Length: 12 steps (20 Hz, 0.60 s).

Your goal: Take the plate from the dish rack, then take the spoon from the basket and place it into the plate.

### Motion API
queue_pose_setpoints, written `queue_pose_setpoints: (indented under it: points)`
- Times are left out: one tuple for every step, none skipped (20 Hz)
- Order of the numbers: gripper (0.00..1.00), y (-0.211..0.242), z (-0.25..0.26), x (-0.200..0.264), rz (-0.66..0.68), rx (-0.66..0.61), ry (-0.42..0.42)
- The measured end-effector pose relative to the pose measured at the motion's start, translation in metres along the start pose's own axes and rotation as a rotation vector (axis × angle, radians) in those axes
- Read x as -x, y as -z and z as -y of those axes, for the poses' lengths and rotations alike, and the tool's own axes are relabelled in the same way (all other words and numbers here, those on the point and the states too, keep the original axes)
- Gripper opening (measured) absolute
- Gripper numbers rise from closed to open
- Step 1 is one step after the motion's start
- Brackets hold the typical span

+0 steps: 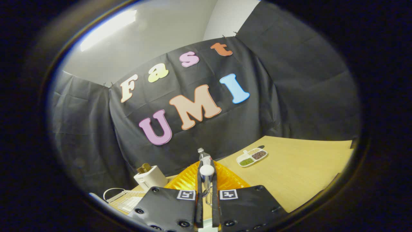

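My gripper [206, 165] is shut on the spoon [206, 174]. The spoon stands upright between the two fingers, its pale rounded end near the fingertips and its shiny part lower down. Just beyond the fingers is the orange basket [230, 180] on the wooden table. The gripper is tilted and held above the table. A small pale patch shows low between the fingers; I cannot tell what it is.
A clear bottle [203, 155] stands behind the basket. A white toaster [150, 178] sits to the left, with a white wire rack [124, 197] in front of it. A white divided dish [252, 157] of beans lies to the right on the bare tabletop [299, 174].
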<state>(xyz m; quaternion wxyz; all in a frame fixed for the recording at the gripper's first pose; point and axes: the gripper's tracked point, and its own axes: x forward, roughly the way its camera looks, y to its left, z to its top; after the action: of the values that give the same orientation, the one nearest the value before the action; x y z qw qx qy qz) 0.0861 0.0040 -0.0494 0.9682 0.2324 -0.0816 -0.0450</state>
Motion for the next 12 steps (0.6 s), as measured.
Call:
queue_pose_setpoints:
  points:
    - [0.13, -0.002, -0.002, 0.008, -0.009, 0.0, -0.021]
    - [0.13, 0.0, -0.004, 0.019, -0.024, 0.0, -0.044]
    - [0.13, 0.003, -0.005, 0.028, -0.044, -0.004, -0.067]
    - [0.13, 0.009, -0.005, 0.039, -0.067, -0.01, -0.087]
    - [0.13, 0.014, -0.003, 0.048, -0.082, -0.021, -0.104]
    - [0.13, 0.019, 0.0, 0.056, -0.095, -0.03, -0.114]
    - [0.13, 0.025, 0.005, 0.062, -0.107, -0.037, -0.121]
    - [0.13, 0.032, 0.009, 0.068, -0.12, -0.042, -0.123]
    - [0.13, 0.04, 0.015, 0.073, -0.137, -0.047, -0.125]
    - [0.13, 0.049, 0.02, 0.077, -0.159, -0.052, -0.129]
    - [0.13, 0.058, 0.024, 0.081, -0.185, -0.061, -0.131]
    - [0.13, 0.067, 0.026, 0.084, -0.209, -0.078, -0.145]
